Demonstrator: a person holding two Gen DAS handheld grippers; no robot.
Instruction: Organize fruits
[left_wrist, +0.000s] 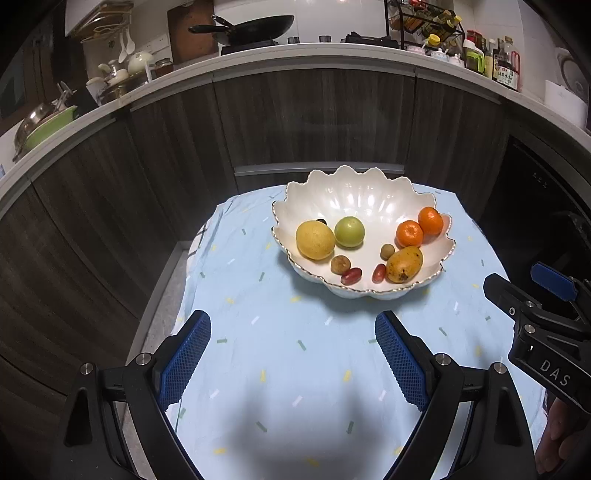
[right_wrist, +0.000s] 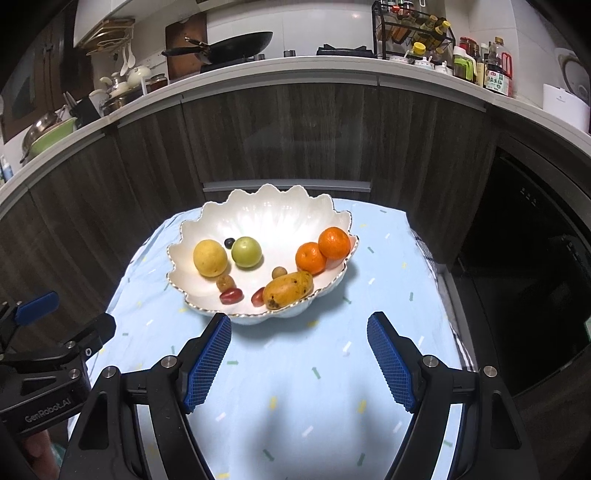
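Observation:
A white scalloped bowl (left_wrist: 354, 192) (right_wrist: 273, 214) stands on the blue tablecloth at the far end. It holds a yellow lemon (left_wrist: 315, 239) (right_wrist: 210, 257), a green apple (left_wrist: 349, 231) (right_wrist: 246, 251), two oranges (left_wrist: 419, 227) (right_wrist: 322, 249), a mango (left_wrist: 404, 264) (right_wrist: 288, 290), two red grape-like fruits (left_wrist: 351, 276) (right_wrist: 231, 295) and small brown fruits (left_wrist: 340, 264). My left gripper (left_wrist: 293, 332) is open and empty, short of the bowl. My right gripper (right_wrist: 299, 334) is open and empty, its left finger close to the bowl's near rim. Each gripper shows at the other view's side edge.
The blue tablecloth (left_wrist: 295, 369) (right_wrist: 314, 387) covers a small table. Dark wood cabinets (left_wrist: 314, 118) stand behind it. A countertop above carries a wok (left_wrist: 255, 27), dishes and bottles (left_wrist: 495, 62). A dark oven front (right_wrist: 535, 277) is at the right.

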